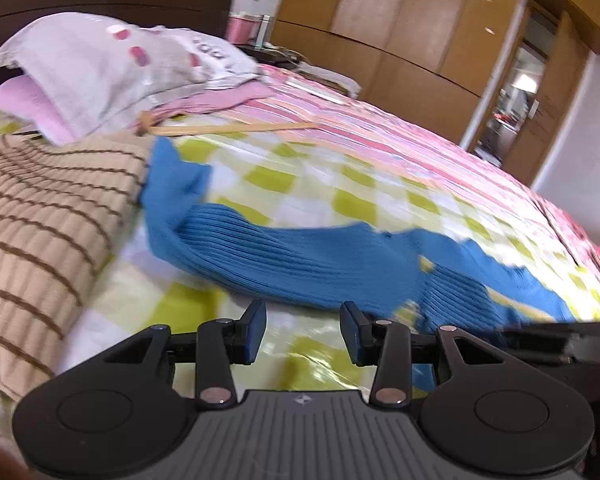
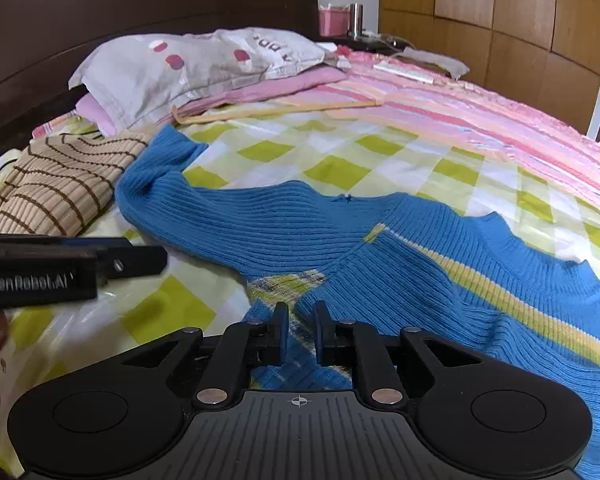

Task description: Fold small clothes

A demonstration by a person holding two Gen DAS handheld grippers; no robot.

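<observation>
A blue ribbed sweater [image 2: 400, 256] with a yellow stripe lies spread on the checked bedspread, one sleeve [image 2: 168, 184] stretched toward the pillows. It also shows in the left wrist view [image 1: 312, 264]. My left gripper [image 1: 303, 330] is open and empty, just short of the sleeve's near edge. It shows from the side in the right wrist view [image 2: 100, 264]. My right gripper [image 2: 300, 334] has a narrow gap between its fingers and hovers over the sweater's lower body, holding nothing that I can see.
A folded beige garment with brown stripes [image 2: 56, 188] lies to the left of the sleeve, also in the left wrist view [image 1: 40, 220]. A grey pillow [image 2: 196, 64] and pink bedding [image 2: 460, 100] are behind. A wooden stick [image 1: 228, 130] lies on the bed. Wooden wardrobes [image 2: 500, 20] stand beyond.
</observation>
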